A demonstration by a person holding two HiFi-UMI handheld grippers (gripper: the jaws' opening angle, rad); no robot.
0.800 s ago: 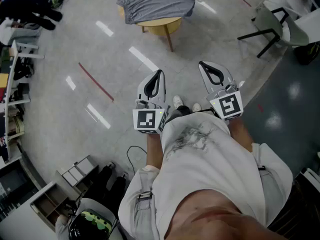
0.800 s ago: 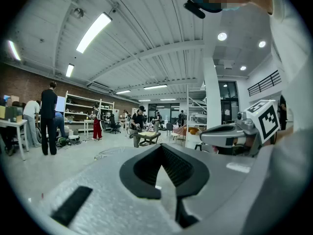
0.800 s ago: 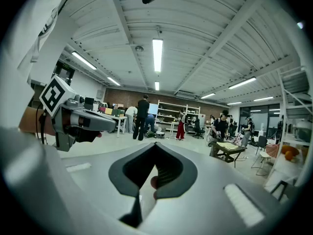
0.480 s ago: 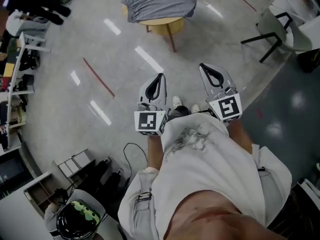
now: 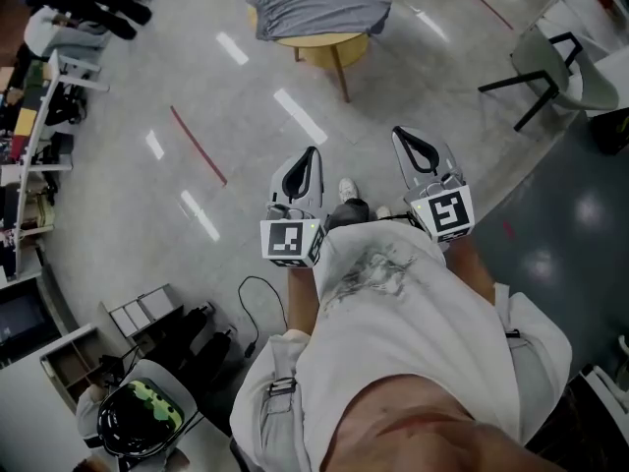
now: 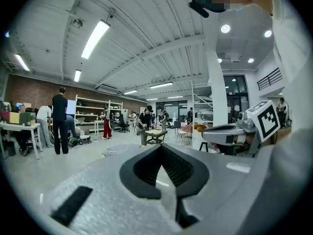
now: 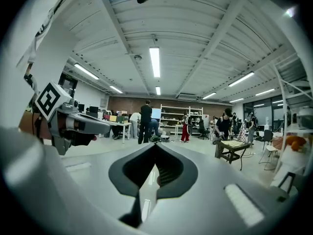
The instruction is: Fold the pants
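Note:
Grey pants [image 5: 313, 6] lie crumpled over a small round wooden table [image 5: 339, 49] at the top of the head view, well ahead of me across the bare floor. My left gripper [image 5: 314, 151] and right gripper [image 5: 397, 133] are held side by side in front of my body, pointing roughly level toward that table. Both are shut with nothing between the jaws. The left gripper view shows its jaws [image 6: 161, 146] closed to a point, and the right gripper view shows the same [image 7: 155, 145]. Each gripper appears at the edge of the other's view.
A dark-framed chair [image 5: 545, 57] stands at the right. Shelving and clutter [image 5: 39, 116] line the left edge. A helmet [image 5: 138, 419] and boxes [image 5: 138, 315] lie at lower left, near a floor cable [image 5: 257, 303]. People [image 6: 60, 121] stand far back in the hall.
Both grippers keep their shut pose before my body. The floor has slid in the head view, one shoe shows further forward, and the table sits slightly more to the right.

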